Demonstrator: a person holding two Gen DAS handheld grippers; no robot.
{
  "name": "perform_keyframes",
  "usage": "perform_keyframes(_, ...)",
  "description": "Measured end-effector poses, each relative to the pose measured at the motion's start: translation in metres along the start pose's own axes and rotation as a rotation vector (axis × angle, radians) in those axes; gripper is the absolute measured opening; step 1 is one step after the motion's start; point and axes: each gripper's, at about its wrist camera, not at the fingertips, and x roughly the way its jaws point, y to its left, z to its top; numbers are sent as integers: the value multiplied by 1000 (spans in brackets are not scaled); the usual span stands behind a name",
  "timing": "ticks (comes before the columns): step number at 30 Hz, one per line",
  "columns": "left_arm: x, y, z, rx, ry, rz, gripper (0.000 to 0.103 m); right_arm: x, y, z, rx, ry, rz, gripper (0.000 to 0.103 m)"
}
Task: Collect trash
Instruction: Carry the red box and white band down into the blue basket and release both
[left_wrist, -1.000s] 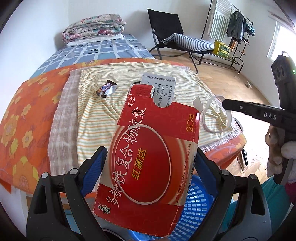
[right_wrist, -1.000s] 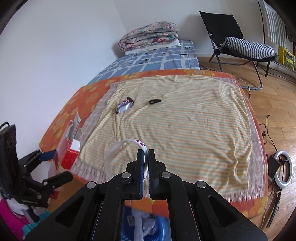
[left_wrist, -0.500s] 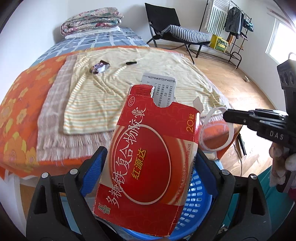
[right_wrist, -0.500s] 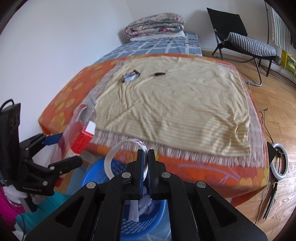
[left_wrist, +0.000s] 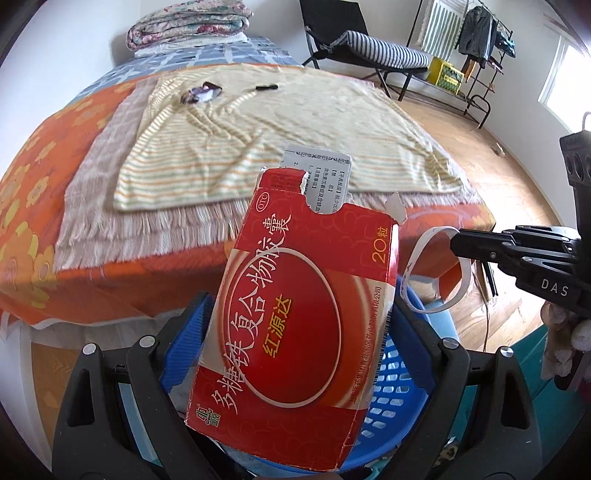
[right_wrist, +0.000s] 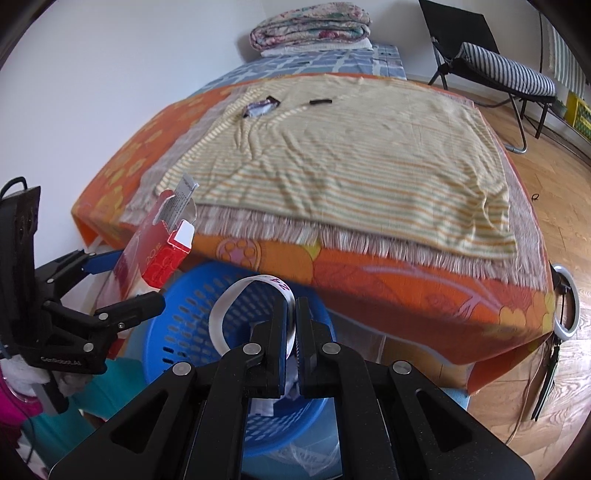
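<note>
One bed (right_wrist: 388, 280) is seen, covered by one striped blanket (right_wrist: 351, 158), and one blue basket (right_wrist: 192, 314) stands on the floor just beside its edge. One red carton (left_wrist: 295, 314) is gripped between the fingers of the left gripper (left_wrist: 299, 332), above the basket. One white paper band (right_wrist: 236, 306) is pinched by the closed fingers of the right gripper (right_wrist: 294, 317), also over the basket. Two small pieces of trash are left on the blanket: one wrapper (right_wrist: 258, 107) and one dark strip (right_wrist: 320, 100). A miss is possible: the carton is large and tilted, so its corner could catch the rim and fall to the floor. The light band could stick to a finger when released.
</note>
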Motion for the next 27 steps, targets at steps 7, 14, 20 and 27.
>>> perform_keyframes(7,10,-6,-10,11,27,-1,94,13,11,-12,-50,36,-11,3)
perform_keyframes(14,16,-9,-18,21,42,7,94,19,13,-16,-65,55,-19,3)
perform_keyframes(20,20,-8,-20,20,62,9,94,24,12,-19,-57,72,-18,3)
perform_keyframes(27,23,-9,-22,20,90,-3,95,31,13,-21,-58,115,-5,17)
